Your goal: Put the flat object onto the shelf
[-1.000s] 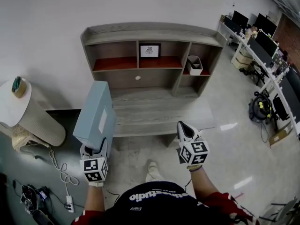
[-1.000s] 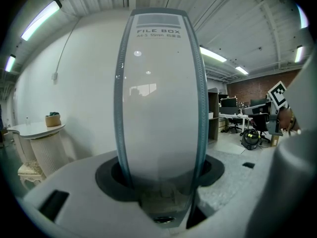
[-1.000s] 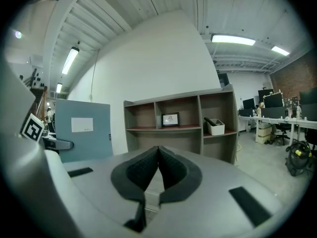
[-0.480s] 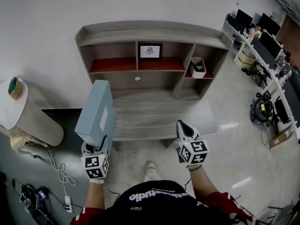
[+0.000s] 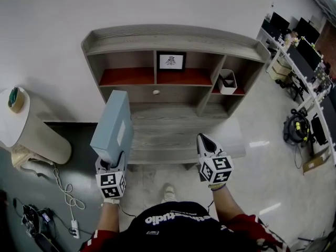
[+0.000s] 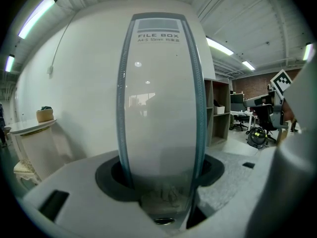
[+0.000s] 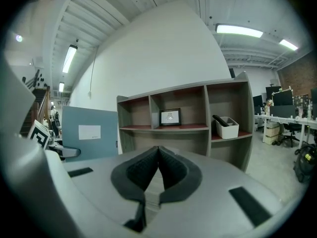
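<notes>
A flat grey-blue file box (image 5: 113, 126) stands upright on its narrow edge in my left gripper (image 5: 112, 164), whose jaws are shut on its lower end. In the left gripper view the file box's (image 6: 159, 98) white spine fills the middle, wedged between the dark pads. The wooden shelf unit (image 5: 173, 38) stands ahead against the white wall, with red-lined upper compartments and a low desk surface (image 5: 173, 135). My right gripper (image 5: 206, 145) hangs over the desk's front edge, shut and holding nothing. In the right gripper view the file box (image 7: 89, 133) shows at the left, the shelf (image 7: 188, 128) straight ahead.
A framed picture (image 5: 171, 61) sits in the middle compartment and a white bin (image 5: 228, 82) in the right one. A round white side table (image 5: 21, 122) stands at the left, cables and a power strip (image 5: 77, 226) on the floor. Desks with monitors (image 5: 307, 46) line the far right.
The file box and my left gripper have shifted slightly right and closer to the shelf unit. The view has moved forward a little. The right gripper stays as it was.
</notes>
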{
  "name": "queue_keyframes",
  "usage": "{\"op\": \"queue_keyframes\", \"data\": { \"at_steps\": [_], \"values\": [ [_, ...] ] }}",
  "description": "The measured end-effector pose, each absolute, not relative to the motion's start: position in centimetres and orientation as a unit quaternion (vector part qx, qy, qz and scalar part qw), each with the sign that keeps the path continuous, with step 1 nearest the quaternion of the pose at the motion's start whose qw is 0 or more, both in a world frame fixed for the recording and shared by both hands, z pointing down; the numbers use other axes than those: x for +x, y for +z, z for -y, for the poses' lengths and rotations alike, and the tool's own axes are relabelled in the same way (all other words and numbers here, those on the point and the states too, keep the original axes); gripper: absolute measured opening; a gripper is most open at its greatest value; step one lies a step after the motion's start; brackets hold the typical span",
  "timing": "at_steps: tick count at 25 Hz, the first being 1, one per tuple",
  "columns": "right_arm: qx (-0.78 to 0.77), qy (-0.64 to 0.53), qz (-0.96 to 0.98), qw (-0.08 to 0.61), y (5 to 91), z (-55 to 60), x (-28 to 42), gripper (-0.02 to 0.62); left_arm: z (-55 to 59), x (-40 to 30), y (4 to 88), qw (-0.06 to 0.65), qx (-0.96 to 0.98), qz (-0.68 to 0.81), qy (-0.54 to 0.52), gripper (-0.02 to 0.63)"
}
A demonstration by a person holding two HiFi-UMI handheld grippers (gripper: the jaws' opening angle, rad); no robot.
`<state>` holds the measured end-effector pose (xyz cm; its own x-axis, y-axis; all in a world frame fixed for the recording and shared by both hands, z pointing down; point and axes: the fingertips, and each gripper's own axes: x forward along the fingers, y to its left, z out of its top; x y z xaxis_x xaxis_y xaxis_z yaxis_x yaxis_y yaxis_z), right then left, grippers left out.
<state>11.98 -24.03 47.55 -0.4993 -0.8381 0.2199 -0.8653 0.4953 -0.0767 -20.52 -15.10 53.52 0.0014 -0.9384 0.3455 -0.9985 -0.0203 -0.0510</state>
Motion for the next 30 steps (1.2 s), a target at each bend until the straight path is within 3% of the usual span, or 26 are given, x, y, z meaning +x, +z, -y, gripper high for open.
{"op": "queue_keyframes", "data": {
  "at_steps": [30],
  "values": [
    [0.438,0.080,0.889,0.106,49.4,34.5,9.4,0.000,24.5,-19.7,61.5,0.146,0.666,0.715,0.157,0.270]
  ]
}}
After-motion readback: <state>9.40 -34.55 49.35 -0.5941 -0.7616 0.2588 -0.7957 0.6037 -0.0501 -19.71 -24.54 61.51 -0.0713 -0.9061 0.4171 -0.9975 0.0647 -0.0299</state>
